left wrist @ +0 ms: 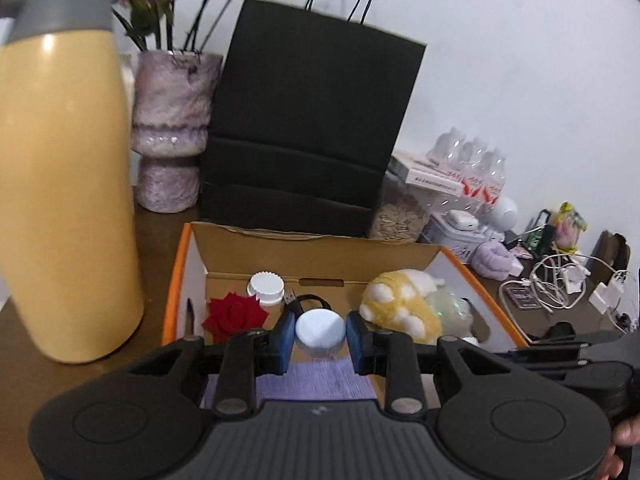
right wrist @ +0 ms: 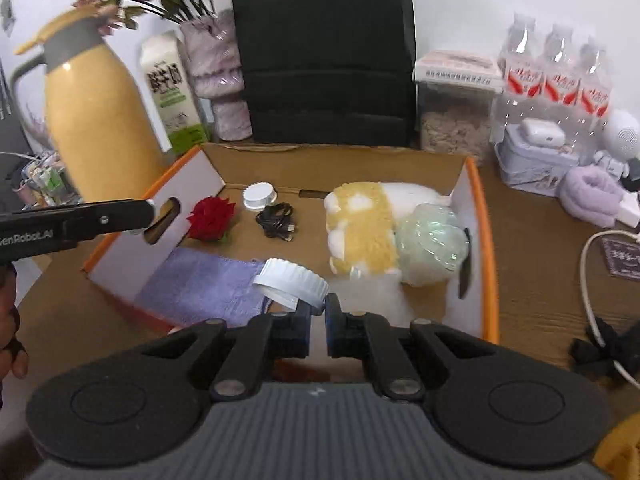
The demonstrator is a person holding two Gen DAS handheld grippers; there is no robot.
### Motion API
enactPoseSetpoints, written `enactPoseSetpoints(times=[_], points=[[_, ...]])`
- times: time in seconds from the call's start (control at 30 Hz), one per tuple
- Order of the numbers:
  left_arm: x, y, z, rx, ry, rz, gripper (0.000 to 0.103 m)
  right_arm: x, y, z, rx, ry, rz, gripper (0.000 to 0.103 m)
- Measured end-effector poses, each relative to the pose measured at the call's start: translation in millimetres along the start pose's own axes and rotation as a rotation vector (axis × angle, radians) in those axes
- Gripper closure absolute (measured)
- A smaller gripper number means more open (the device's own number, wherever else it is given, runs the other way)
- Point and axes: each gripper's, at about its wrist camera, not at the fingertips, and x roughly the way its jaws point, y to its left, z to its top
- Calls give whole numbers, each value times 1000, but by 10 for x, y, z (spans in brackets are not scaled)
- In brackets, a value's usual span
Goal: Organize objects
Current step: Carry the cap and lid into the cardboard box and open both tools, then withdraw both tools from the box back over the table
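Both tongs grip: the left tongs (left wrist: pixel 320 340) pinch a pale blue jar (left wrist: pixel 320 332) by its sides and the right tongs (right wrist: pixel 318 318) clamp a white lid (right wrist: pixel 292 280) by its rim, over the box (right wrist: pixel 486 240)'s near edge; light, stiff, slippery plastic.

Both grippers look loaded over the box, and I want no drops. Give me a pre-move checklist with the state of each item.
1. Left gripper closed on the pale blue round jar: ok, pads press both its sides.
2. Right gripper clamped on the white ribbed lid: ok, but it pinches only the rim and the lid tilts.
3. Free floor in the cardboard box: ok, bare patch near the black cable.
4. Purple cloth lying flat: ok.
5. Red rose and plush toy clear of the grippers: ok.
6. Jar contents: cannot tell.
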Motion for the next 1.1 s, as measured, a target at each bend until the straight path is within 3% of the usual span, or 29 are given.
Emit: enactPoseSetpoints(times=[0.3, 0.33, 0.4, 0.43, 0.47, 0.63, 0.77, 0.87, 1.0, 1.1], points=[[772, -62, 342, 60, 108, 81, 73, 555, 37, 690, 101, 1, 54, 93], [808, -60, 352, 63, 113, 94, 69, 658, 18, 776, 134, 6, 57, 90], [792, -41, 371, 79, 94, 96, 49, 821, -1, 879, 158, 26, 37, 64], [754, -21, 373, 79, 69, 93, 45, 849, 3, 901, 167, 27, 12, 51], [724, -3, 378, 80, 56, 94, 39, 834, 15, 904, 162, 6, 6, 50], [427, 31, 370, 60, 16, 126, 37, 658, 3, 851, 133, -39, -10, 49], [-181, -96, 244, 100, -63, 67, 22, 198, -13, 645, 110, -100, -12, 41], [-768, -222, -39, 117, -141, 20, 12, -302, 22, 331, 82, -165, -32, 33], [-1413, -394, -620, 128, -162, -38, 11, -1049, 111, -306, 91, -291, -42, 23], [-1816, -565, -1103, 132, -145, -32, 10, -1589, 254, -919, 116, -351, -12, 19]])
